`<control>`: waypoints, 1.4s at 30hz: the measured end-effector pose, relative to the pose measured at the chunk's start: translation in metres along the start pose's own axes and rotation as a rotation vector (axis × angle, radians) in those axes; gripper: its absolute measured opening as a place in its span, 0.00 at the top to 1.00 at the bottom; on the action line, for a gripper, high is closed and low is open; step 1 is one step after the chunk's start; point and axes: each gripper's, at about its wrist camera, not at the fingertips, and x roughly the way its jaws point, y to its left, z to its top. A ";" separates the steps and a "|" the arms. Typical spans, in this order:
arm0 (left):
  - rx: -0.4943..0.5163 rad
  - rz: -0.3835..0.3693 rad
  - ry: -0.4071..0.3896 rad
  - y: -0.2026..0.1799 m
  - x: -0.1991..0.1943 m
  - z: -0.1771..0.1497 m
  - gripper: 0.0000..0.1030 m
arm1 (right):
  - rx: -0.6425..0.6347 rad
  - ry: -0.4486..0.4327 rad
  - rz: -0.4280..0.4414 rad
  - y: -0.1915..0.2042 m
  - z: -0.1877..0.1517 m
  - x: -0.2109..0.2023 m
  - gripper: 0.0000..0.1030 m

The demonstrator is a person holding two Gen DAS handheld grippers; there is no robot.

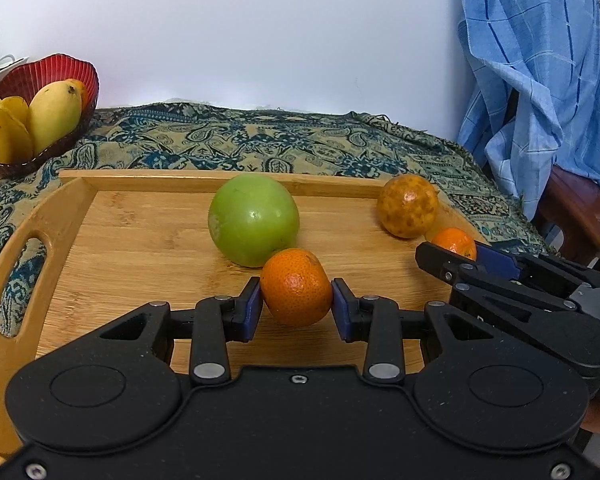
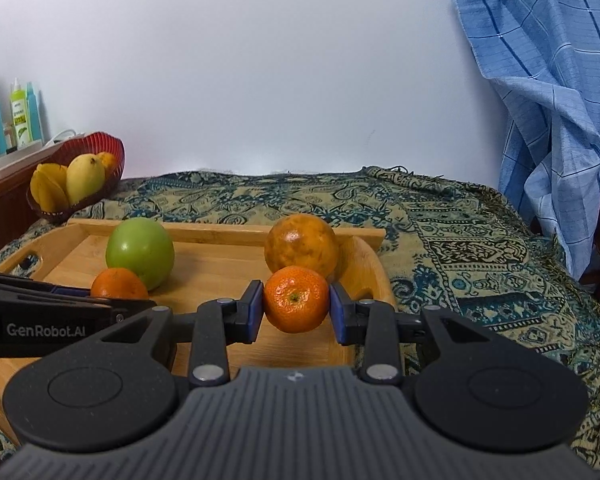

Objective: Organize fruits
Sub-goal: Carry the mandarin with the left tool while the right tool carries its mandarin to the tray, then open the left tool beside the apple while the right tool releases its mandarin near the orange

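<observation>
1. A red bowl (image 1: pixel 40 120) at far left already holds yellow fruit, likely the sorting destination.
2. On the wooden tray (image 1: pixel 140 240), the left tongs (image 1: pixel 296 304) clamp a tangerine (image 1: pixel 296 288), just before the green fruit (image 1: pixel 254 218).
3. The right tongs (image 2: pixel 296 306) pinch a second tangerine (image 2: pixel 296 300) near the speckled fruit (image 2: pixel 302 246), probably for moving both together.

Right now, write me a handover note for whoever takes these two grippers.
Left gripper: shut on a mandarin, over the wooden tray.
Right gripper: shut on a second mandarin, near the tray's right end.
On the tray: green apple, spotted yellow-brown fruit.
Red bowl behind the tray's left end holds a mango, a starfruit and an orange fruit behind them.
Done: both mandarins gripped.
Left: likely carry them to the bowl, then the two tray fruits.
</observation>
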 end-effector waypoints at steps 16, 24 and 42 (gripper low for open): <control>-0.005 0.020 0.007 0.004 0.010 -0.001 0.66 | 0.006 0.057 -0.009 -0.001 -0.001 0.011 0.61; 0.005 0.026 0.005 0.004 0.010 -0.001 0.66 | 0.014 0.064 -0.012 -0.001 -0.001 0.012 0.61; 0.037 0.040 0.010 0.002 0.010 -0.002 0.62 | 0.012 0.065 -0.010 -0.001 0.000 0.012 0.59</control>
